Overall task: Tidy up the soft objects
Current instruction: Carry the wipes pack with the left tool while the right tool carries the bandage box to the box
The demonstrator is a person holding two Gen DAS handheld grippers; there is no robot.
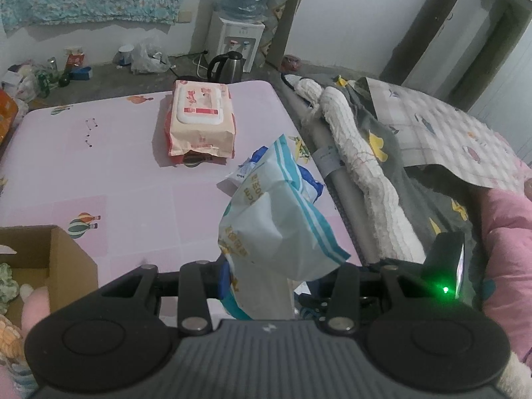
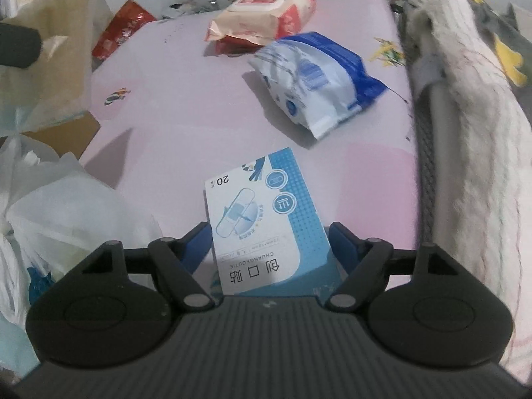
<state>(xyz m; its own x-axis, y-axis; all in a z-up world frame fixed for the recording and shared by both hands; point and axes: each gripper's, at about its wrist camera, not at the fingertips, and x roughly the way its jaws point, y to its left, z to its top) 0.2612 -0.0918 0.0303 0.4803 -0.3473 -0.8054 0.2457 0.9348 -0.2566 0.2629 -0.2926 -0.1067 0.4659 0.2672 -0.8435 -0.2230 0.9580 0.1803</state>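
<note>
Evidently lifted for sorting: light-blue soft pack (image 1: 276, 229) clenched in left gripper (image 1: 256, 286), bandage box (image 2: 266, 229) clamped in right gripper (image 2: 269, 246), blue-white wipes pack (image 2: 316, 79) lying ahead on pink table (image 2: 186, 116).

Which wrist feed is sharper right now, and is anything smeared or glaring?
Left wrist: sharper, edges bowed; a green indicator light glares low right. Right wrist: the blue-and-white plaster box reads clearly, but the white fluffy rolled towel and the crumpled white plastic bags are smeared.

Wipes pack (image 1: 200, 123) far on table (image 1: 99, 173), pouch (image 2: 316, 79) nearer – carton (image 1: 63, 259) at left edge
</note>
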